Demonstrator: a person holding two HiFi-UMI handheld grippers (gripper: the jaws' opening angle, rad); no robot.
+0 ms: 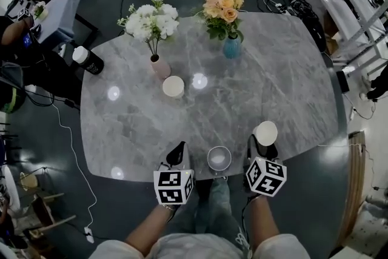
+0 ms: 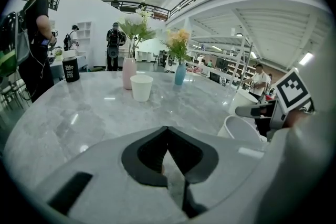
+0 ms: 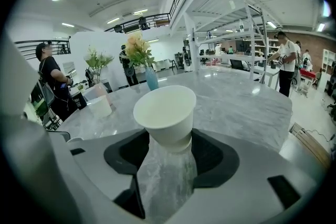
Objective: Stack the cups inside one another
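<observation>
Right gripper (image 3: pixel 169 147): its jaws grasp the narrow lower part of a white paper cup (image 3: pixel 165 113). The cup stands upright with its mouth up, lifted near the front edge of the grey marble worktop (image 1: pixel 285 82).
Left gripper (image 2: pixel 167 136): the jaws are clenched together with nothing between them, and it waits at the front edge.
Middle cup (image 1: pixel 219 158): it stands upright on the worktop between the two grippers, and it seems empty.
Far cup (image 1: pixel 173 87): it stands well apart from the others, just beside the pink vase (image 1: pixel 160 65).
Step in hand: probably to carry the held cup over the middle cup and nest it there.
To do it well: keep the held cup upright, center its base over the open mouth and lower it straight. Release only when it is seated.
Risk: the middle cup looks light and may slide or tip if its rim is struck. The left gripper could steady it.
</observation>
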